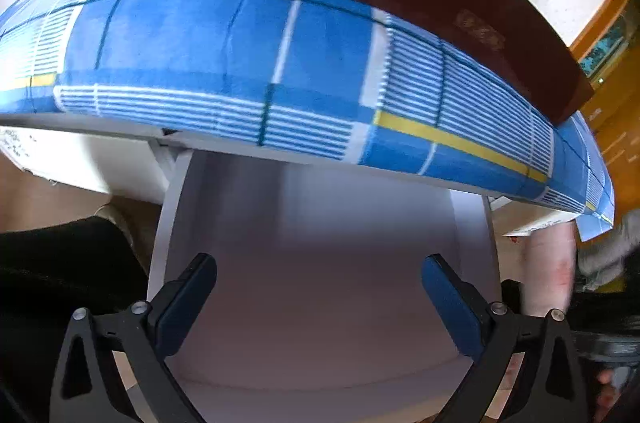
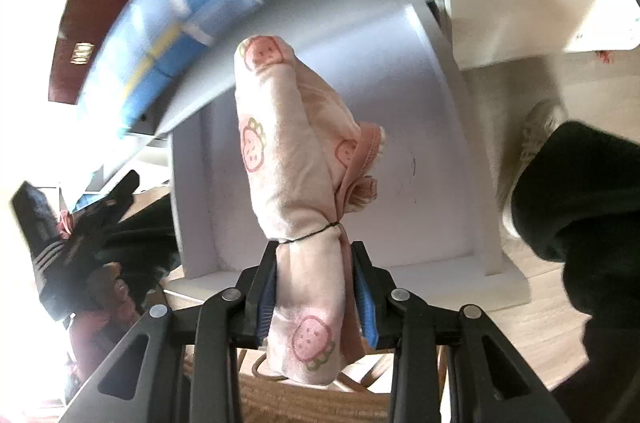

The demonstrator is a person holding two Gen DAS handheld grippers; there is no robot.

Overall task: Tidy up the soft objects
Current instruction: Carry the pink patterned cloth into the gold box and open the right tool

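Right claw [image 2: 314, 287] clamped on a tied pink bundle [image 2: 296, 159], held above an empty white drawer [image 2: 400, 127] under the blue bed [image 1: 208, 35]; left claw [image 1: 320, 303] wide open, holding nothing; judged midway, bundle not yet stowed.

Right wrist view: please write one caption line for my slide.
Right gripper clamps a rolled pink printed cloth bundle above a white drawer.

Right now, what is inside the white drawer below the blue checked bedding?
The white drawer shows only bare floor and walls between the open left tool. In the right view, the pink printed cloth bundle in the right tool covers part of it.
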